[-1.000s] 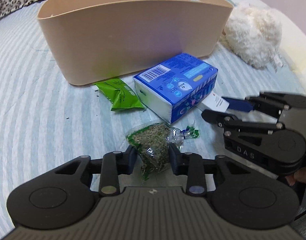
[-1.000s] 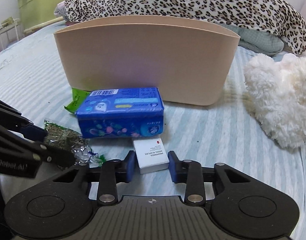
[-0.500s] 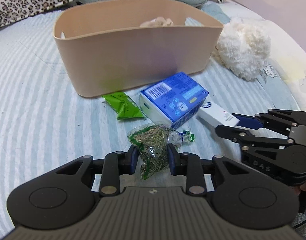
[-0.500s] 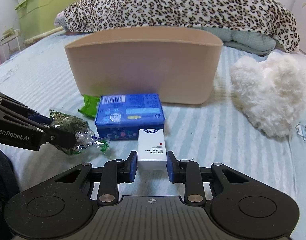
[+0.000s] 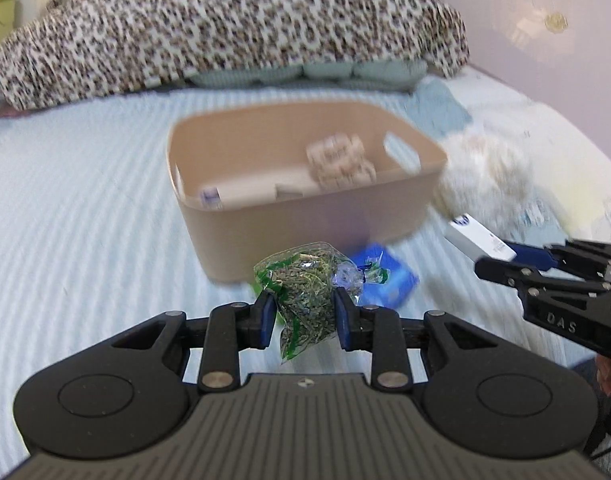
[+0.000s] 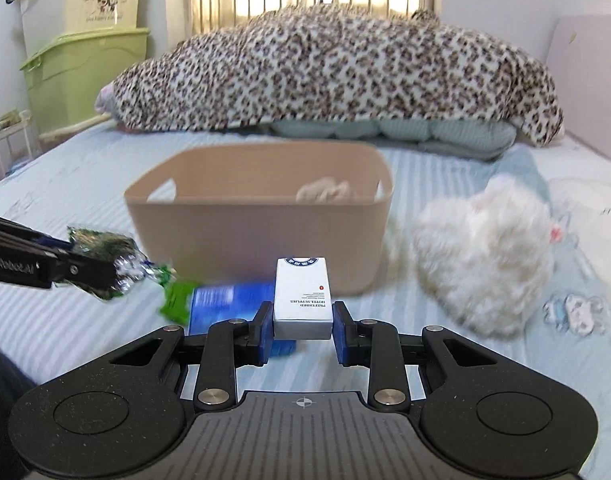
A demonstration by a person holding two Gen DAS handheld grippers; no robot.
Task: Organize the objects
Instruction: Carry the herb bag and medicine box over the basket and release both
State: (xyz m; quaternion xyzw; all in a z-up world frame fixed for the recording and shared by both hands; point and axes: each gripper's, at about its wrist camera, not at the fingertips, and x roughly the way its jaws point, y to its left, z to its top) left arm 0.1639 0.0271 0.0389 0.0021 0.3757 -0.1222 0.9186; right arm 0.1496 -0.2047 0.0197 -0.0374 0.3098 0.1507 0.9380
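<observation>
My left gripper [image 5: 303,314] is shut on a clear bag of dried green herbs [image 5: 309,288] and holds it in the air in front of the beige bin [image 5: 305,224]. My right gripper [image 6: 303,330] is shut on a small white box [image 6: 303,300], also lifted, in front of the bin [image 6: 261,236]. The white box also shows in the left wrist view [image 5: 479,238], and the herb bag in the right wrist view [image 6: 105,246]. A blue tissue pack [image 6: 233,300] and a green packet [image 6: 177,300] lie on the bed below. The bin holds a few items [image 5: 339,162].
A white fluffy toy [image 6: 485,256] lies right of the bin. A leopard-print blanket [image 6: 337,76] is heaped behind it. Green and cream storage boxes [image 6: 81,60] stand at the far left beside the bed. The bed has a light blue striped sheet [image 5: 73,208].
Both grippers have risen from the bed with their objects, the herb bag and the white box. The bin's inside has come into view from above.
</observation>
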